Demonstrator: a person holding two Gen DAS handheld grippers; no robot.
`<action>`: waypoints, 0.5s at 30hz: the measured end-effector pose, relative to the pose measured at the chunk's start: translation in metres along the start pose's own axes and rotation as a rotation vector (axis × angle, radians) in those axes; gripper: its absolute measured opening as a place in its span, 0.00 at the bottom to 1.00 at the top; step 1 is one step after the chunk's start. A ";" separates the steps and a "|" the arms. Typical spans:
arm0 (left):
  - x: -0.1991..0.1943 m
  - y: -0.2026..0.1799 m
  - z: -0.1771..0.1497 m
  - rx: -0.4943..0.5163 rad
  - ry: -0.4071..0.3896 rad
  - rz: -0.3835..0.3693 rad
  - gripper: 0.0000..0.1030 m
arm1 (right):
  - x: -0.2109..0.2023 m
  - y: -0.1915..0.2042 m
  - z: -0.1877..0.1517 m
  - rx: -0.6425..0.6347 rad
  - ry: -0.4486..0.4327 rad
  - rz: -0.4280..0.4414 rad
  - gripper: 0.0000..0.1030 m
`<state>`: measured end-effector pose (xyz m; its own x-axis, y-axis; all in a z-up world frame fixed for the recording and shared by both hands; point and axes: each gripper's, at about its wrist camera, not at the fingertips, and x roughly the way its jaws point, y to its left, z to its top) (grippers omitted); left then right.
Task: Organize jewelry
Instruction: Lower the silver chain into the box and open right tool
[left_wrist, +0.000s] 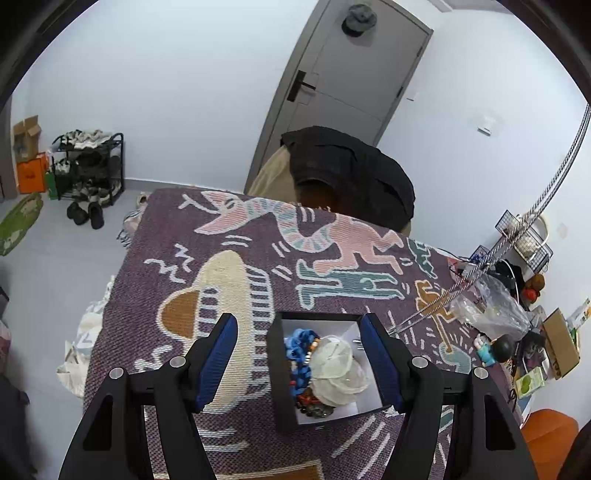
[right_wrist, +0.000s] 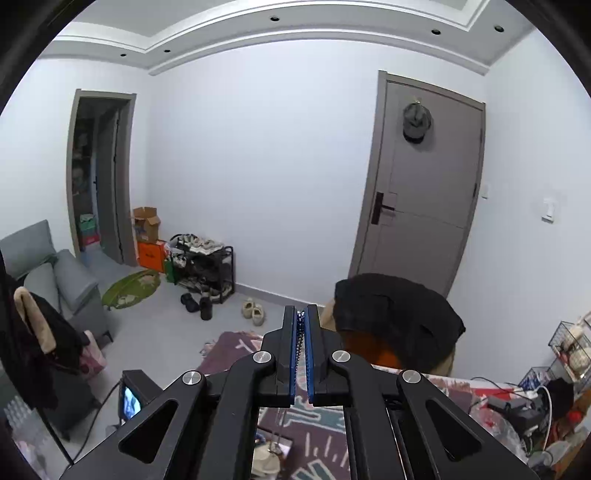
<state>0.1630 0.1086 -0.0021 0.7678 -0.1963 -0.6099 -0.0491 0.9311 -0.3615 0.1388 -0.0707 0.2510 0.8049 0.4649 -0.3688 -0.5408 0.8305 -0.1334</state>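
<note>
A black jewelry box (left_wrist: 283, 398) with a white lining sits on the patterned cloth (left_wrist: 221, 236). It holds a blue beaded bracelet (left_wrist: 297, 343), darker beads and clear pouches (left_wrist: 334, 360). My left gripper (left_wrist: 298, 319) is open and straddles the box, its left finger well clear and its right finger at the box's right wall. A silver chain (left_wrist: 517, 229) runs from the upper right down to the box's right corner. In the right wrist view my right gripper (right_wrist: 301, 310) is shut on the silver chain (right_wrist: 301, 334), raised above the table, with the box (right_wrist: 273, 450) below it.
A crumpled plastic bag (left_wrist: 491, 310), a small figurine (left_wrist: 493, 349), a cardboard box (left_wrist: 559, 343) and cables crowd the table's right edge. A chair draped with a black jacket (left_wrist: 354, 173) stands at the far side. A small screen (right_wrist: 131, 400) sits at the left.
</note>
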 end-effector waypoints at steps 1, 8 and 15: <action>-0.001 0.003 0.000 -0.004 -0.002 0.003 0.68 | 0.005 0.005 -0.003 -0.002 0.007 0.006 0.04; -0.003 0.024 -0.004 -0.019 0.002 0.033 0.68 | 0.048 0.017 -0.043 0.059 0.067 0.064 0.04; -0.001 0.028 -0.005 -0.022 0.016 0.059 0.68 | 0.080 0.019 -0.084 0.123 0.123 0.099 0.04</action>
<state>0.1572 0.1336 -0.0152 0.7527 -0.1463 -0.6419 -0.1080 0.9343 -0.3396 0.1725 -0.0434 0.1420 0.7095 0.5110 -0.4853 -0.5757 0.8174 0.0191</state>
